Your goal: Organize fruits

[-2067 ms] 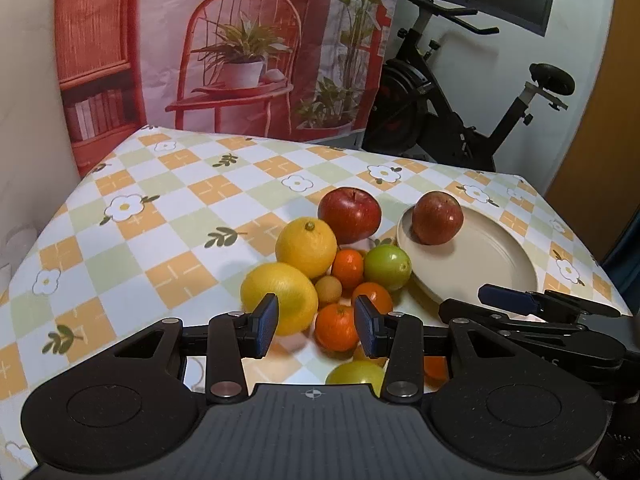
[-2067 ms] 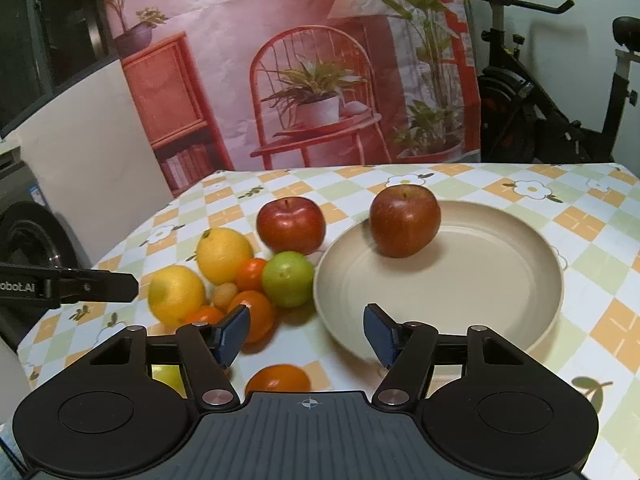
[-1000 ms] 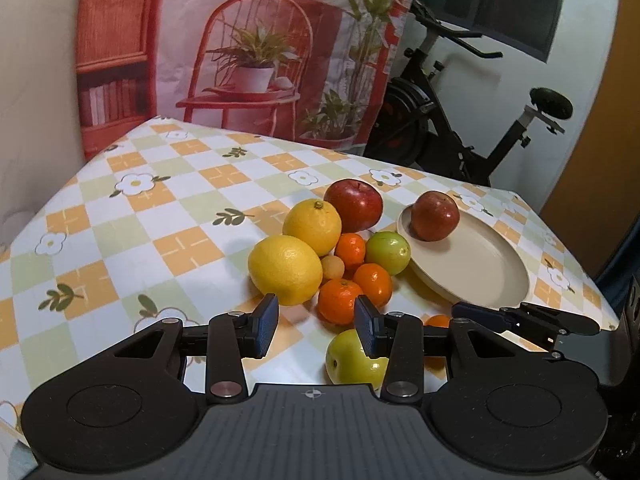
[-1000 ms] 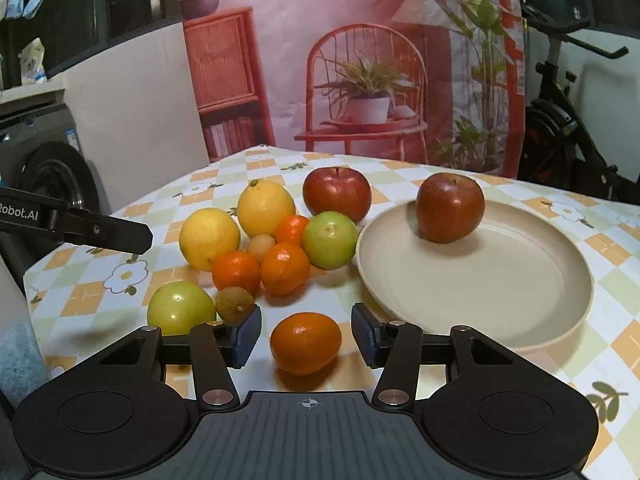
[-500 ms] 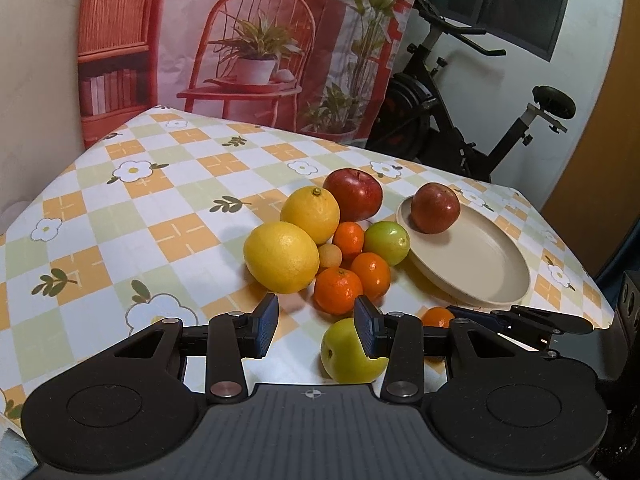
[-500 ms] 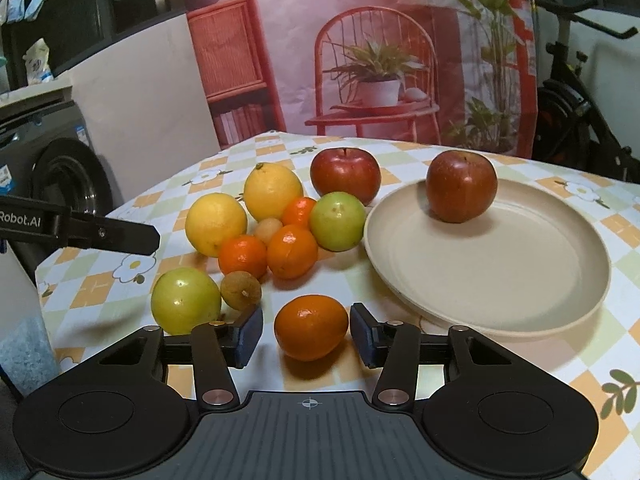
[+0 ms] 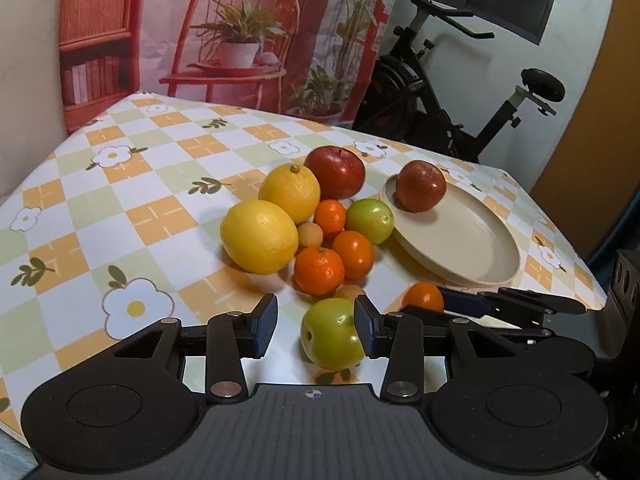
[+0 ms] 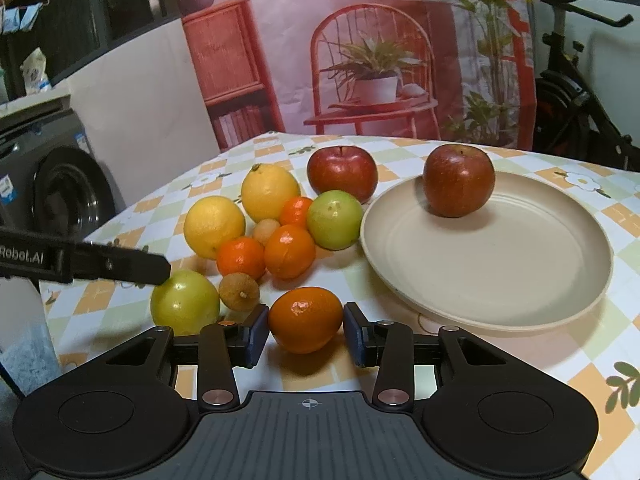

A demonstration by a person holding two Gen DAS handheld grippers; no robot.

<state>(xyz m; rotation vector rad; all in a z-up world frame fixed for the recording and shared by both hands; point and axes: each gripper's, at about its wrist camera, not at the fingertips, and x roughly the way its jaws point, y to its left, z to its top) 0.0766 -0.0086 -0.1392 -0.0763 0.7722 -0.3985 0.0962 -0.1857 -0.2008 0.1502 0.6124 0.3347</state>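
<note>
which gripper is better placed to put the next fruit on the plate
Right. Its open fingers already flank the loose orange beside the plate; the left gripper is farther away.

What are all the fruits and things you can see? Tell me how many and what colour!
Round apples: 2, dark red; one on the plate, one on the cloth.
Big lemons: 2, yellow; left of the pile.
Round green fruits: 2; one by the plate, one nearest.
Small oranges: 4, orange; three clustered, one in front.
Small brownish fruits: 2; in the pile.
Shallow round plate: 1, beige; right.
Checked tablecloth: 1, orange, green, white.
Left gripper: open, around the near green fruit.
Right gripper: open, around the front orange.
</note>
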